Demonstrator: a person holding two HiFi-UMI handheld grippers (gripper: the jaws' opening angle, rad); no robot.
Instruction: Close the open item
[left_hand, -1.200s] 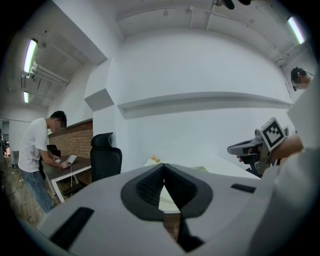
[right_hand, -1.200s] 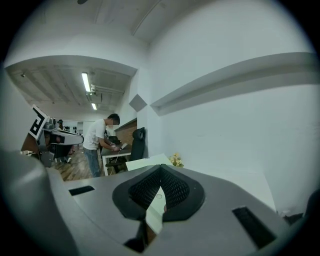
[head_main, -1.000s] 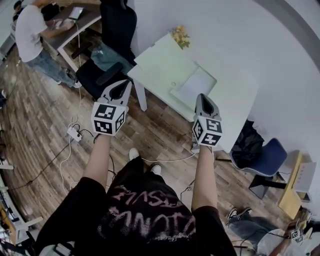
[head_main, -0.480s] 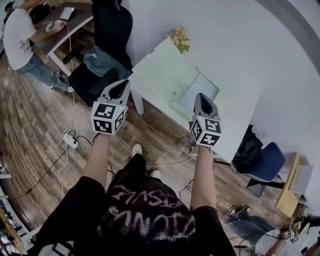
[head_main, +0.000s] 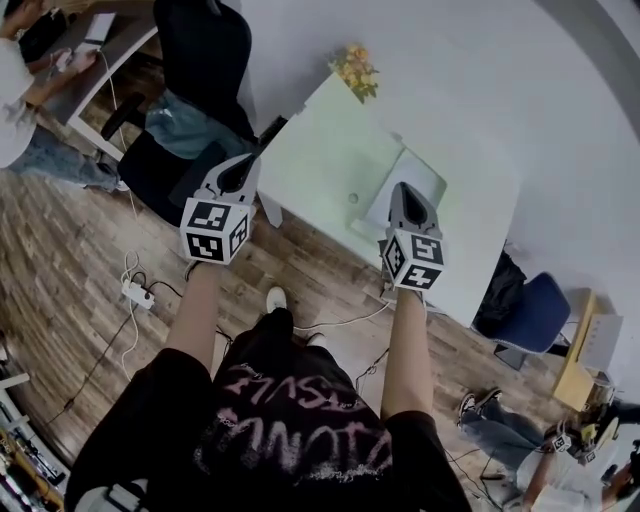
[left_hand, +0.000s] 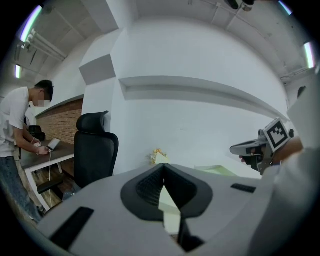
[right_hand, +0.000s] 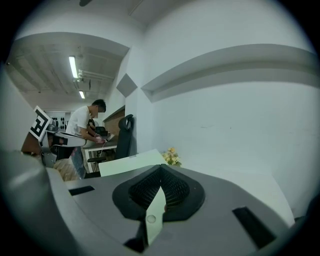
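Observation:
A white table (head_main: 320, 140) stands ahead against the white wall. On it lies a pale, thin laptop-like item (head_main: 408, 180), with its lid seemingly raised; the same pale slab (left_hand: 216, 170) shows in the left gripper view. My left gripper (head_main: 241, 168) hangs in the air over the table's near left corner, shut with nothing in it (left_hand: 164, 168). My right gripper (head_main: 405, 197) hovers above the item's near edge, its jaws also together and empty (right_hand: 160, 169). Neither gripper touches the table or the item.
A bunch of yellow flowers (head_main: 353, 68) sits at the table's far corner, and a small round object (head_main: 352, 198) near its front. A black office chair (head_main: 195, 70) stands left of the table. A power strip (head_main: 134, 293) and cables lie on the wood floor. A black bag (head_main: 497, 290) and a blue chair (head_main: 532, 315) are to the right. A person (left_hand: 15, 135) works at a desk on the far left.
The person holding the grippers has stepped closer to the table. Both grippers now reach over its near edge. Their jaws have stayed together.

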